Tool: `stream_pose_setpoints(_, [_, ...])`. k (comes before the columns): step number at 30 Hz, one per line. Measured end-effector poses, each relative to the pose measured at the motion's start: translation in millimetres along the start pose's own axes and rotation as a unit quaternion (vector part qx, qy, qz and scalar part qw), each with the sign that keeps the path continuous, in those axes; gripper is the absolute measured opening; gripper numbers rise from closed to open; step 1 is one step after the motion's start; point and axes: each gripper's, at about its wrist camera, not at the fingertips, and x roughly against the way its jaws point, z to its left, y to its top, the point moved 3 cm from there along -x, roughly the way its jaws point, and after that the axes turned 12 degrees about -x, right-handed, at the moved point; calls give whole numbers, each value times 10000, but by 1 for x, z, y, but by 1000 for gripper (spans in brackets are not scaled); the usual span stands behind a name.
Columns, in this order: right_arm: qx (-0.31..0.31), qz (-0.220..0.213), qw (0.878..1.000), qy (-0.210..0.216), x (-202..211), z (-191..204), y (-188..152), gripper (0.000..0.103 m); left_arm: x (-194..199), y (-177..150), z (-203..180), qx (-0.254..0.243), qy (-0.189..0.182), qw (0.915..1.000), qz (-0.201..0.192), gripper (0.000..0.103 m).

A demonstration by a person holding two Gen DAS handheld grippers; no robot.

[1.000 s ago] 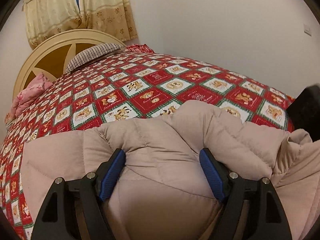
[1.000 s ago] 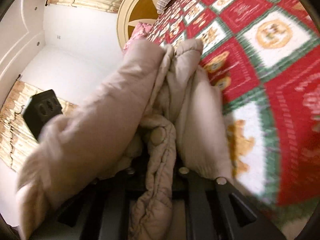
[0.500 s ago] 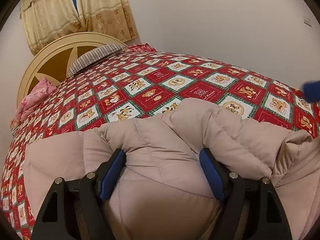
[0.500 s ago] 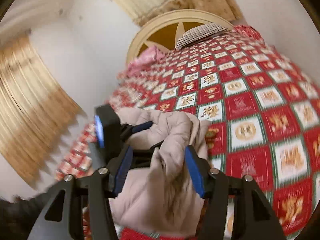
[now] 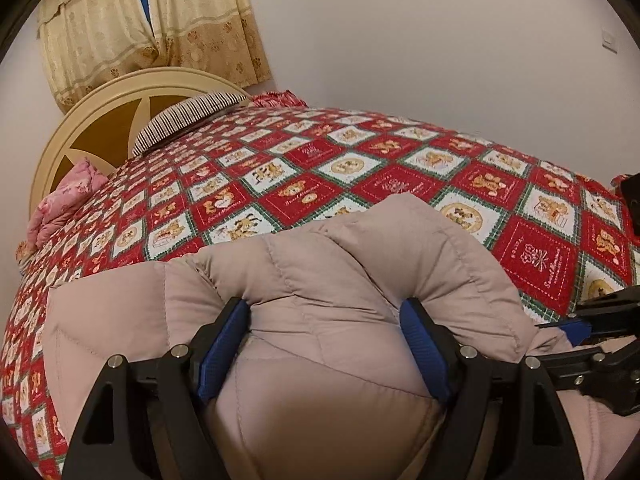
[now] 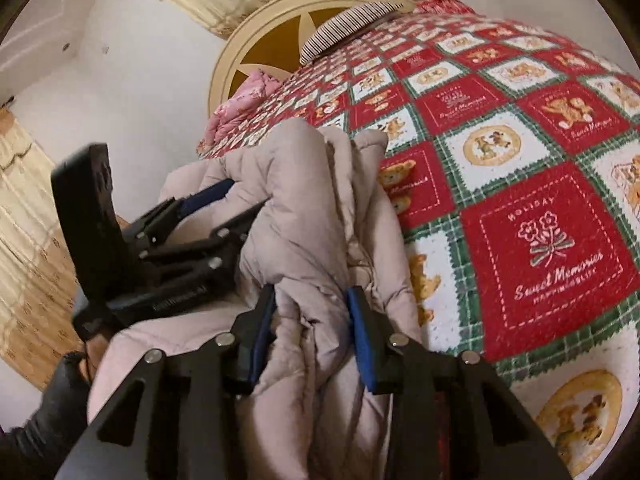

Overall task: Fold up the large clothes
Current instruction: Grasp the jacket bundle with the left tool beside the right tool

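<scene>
A puffy beige quilted jacket [image 5: 360, 256] lies bunched at the near edge of the bed. My left gripper [image 5: 324, 308] stands wide, its blue pads pressed into either side of a thick bulge of the jacket. In the right wrist view the jacket [image 6: 296, 184] rises as a folded ridge, and my right gripper [image 6: 312, 296] is closing with a fold of it filling the gap between its pads. The left gripper [image 6: 240, 196] shows there from the side, sunk into the fabric. The right gripper's fingertip [image 5: 572, 326] pokes in at the right edge of the left wrist view.
The bed is covered by a red, white and green teddy-bear quilt [image 5: 360, 168]. At the far end are a round cream headboard [image 5: 100, 120], a striped pillow [image 5: 188, 120] and pink bedding [image 5: 68, 200]. Curtains [image 5: 140, 28] hang behind. A gloved hand [image 6: 60, 392] holds the left gripper.
The right gripper let go of the fold it held, swung up and rolled, then came back over a jacket fold with narrower jaws. The left gripper stayed put on the bulge.
</scene>
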Motion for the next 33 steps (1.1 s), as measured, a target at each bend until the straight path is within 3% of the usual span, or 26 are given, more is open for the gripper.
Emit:
stream_pose_setpoints(5, [-34, -56, 9999, 143, -3, -3, -1, 36, 23, 1, -1, -44, 239, 9997, -80, 80])
stream_pose_setpoints(9, [-212, -51, 9993, 307, -3, -7, 1, 36, 73, -12, 26, 800, 293, 9959, -312, 81])
stream_pose_setpoints(12, [-274, -53, 9988, 398, -3, -9, 1, 37, 106, -43, 59, 2186, 338, 9749, -249, 81])
stream_pose_setpoints(15, [-298, -82, 9986, 427, -2, -9, 0, 38, 130, -63, 60, 3246, -305, 9442, -475, 81])
stream_pose_setpoints(17, [-314, -91, 9985, 433, -3, -9, 0, 38, 133, -57, 41, 3123, -474, 9474, -517, 81])
stream_pose_setpoints(20, [-333, -82, 9985, 419, -2, -9, 0, 38, 117, -41, -11, 2204, -533, 9738, -147, 81])
stream_pose_setpoints(22, [-336, -62, 9987, 377, -2, -7, 1, 39, 101, -46, -36, 1711, -115, 9851, 160, 82])
stream_pose_setpoints(24, [-298, -45, 9991, 302, -2, -7, 2, 39, 101, -54, -41, 1663, 170, 9859, -15, 86])
stream_pose_setpoints(27, [-210, -65, 9995, 235, -3, -4, 2, 39, 94, -64, -38, 1723, 178, 9849, -34, 92])
stream_pose_setpoints(31, [-111, -111, 9998, 116, -4, -1, 1, 39, 87, -68, -45, 1474, 464, 9880, -15, 95])
stream_pose_setpoints(33, [-119, -112, 9998, 101, -3, -2, 0, 39, 92, -68, -44, 1538, 344, 9875, -83, 95])
